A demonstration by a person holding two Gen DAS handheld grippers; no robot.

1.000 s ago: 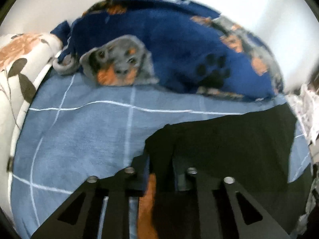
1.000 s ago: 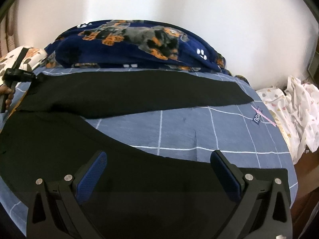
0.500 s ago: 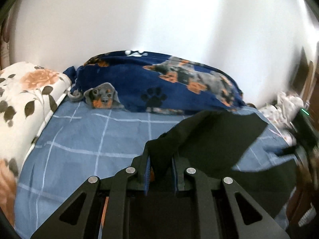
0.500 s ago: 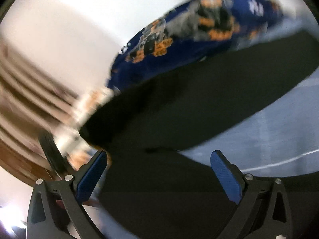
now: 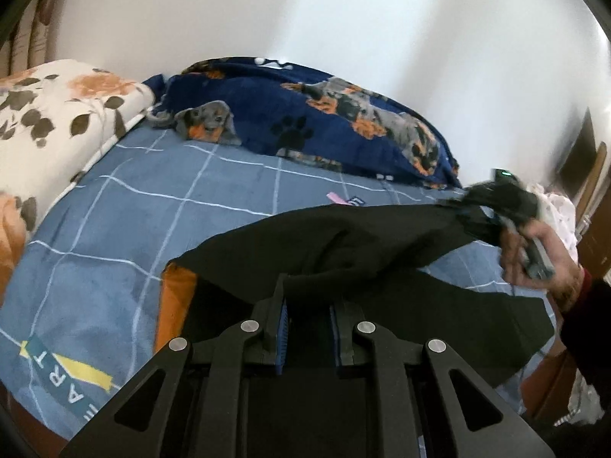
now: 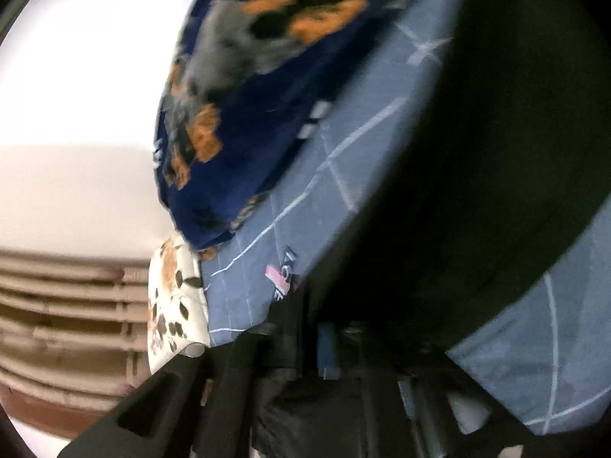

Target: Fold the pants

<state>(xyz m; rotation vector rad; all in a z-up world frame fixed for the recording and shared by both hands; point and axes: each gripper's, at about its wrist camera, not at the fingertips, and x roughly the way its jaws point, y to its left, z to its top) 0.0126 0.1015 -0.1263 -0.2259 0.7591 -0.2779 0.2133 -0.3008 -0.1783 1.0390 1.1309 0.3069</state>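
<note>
Pants (image 5: 343, 244), black, are hanging stretched above the blue checked bed (image 5: 145, 206), held at two ends. Left gripper (image 5: 308, 328) is clenching a bunch of the fabric between its blue-padded fingers (image 5: 283, 334). Right gripper (image 5: 492, 198) is appearing at the far right in the left wrist view, gripped by the person's right hand (image 5: 542, 259), with the other end of the pants gathered at its tip. Its own view is blurred and tilted; its fingers (image 6: 328, 347) are looking drawn together with dark cloth (image 6: 477, 152) over them. Navy dog-print blanket (image 5: 313, 114) is lying along the wall beside a floral pillow (image 5: 53, 114).
</note>
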